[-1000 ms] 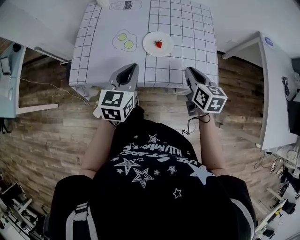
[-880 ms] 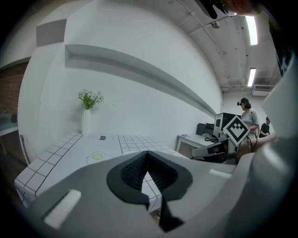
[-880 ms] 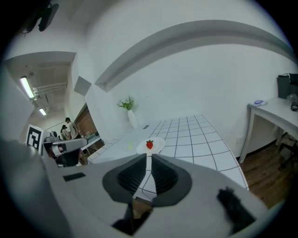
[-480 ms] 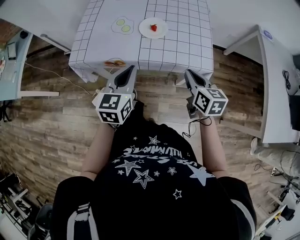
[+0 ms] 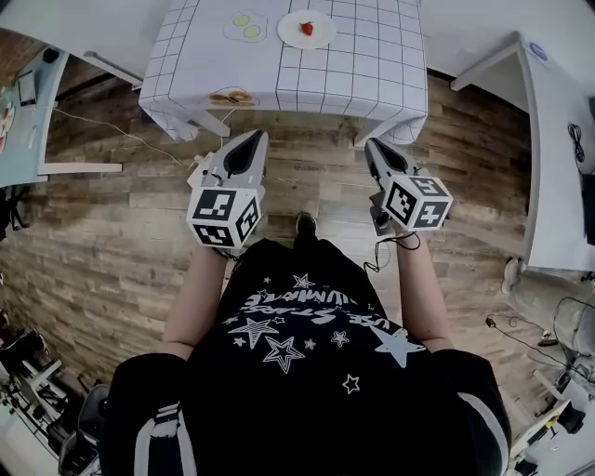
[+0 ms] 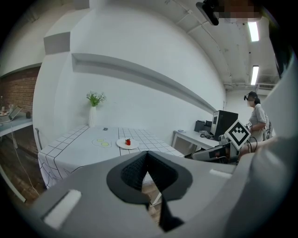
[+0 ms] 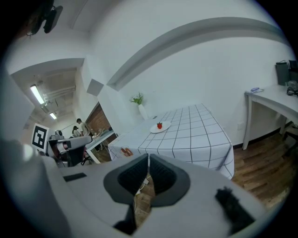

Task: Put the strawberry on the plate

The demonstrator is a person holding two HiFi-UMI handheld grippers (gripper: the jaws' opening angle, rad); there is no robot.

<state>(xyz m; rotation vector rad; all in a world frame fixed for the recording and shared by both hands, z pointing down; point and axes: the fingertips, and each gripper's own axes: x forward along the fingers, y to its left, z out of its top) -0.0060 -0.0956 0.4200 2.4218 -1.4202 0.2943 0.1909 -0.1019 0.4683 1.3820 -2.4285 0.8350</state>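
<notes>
A red strawberry (image 5: 307, 28) lies on a small white plate (image 5: 318, 35) on the table with the grid-patterned cloth (image 5: 363, 65), far ahead at the top of the head view. Both grippers are held over the wooden floor, well short of the table's near edge. My left gripper (image 5: 254, 138) is shut with nothing in it, and so is my right gripper (image 5: 373, 146). The left gripper view shows the strawberry (image 6: 128, 142) and plate (image 6: 122, 145) far beyond the closed jaws. The right gripper view also shows the strawberry (image 7: 159, 125) on its plate (image 7: 164, 128).
A fried-egg picture (image 5: 245, 26) is printed on the cloth beside the plate. White desks stand at the right (image 5: 558, 139) and the left (image 5: 28, 102). A vase of flowers (image 6: 93, 111) sits at the table's far end. A person (image 6: 255, 118) stands by a desk with a computer (image 6: 223, 122).
The table has slid up and away in the head view as the person stepped back. Both grippers, first at the table's edge, now hang over the floor.
</notes>
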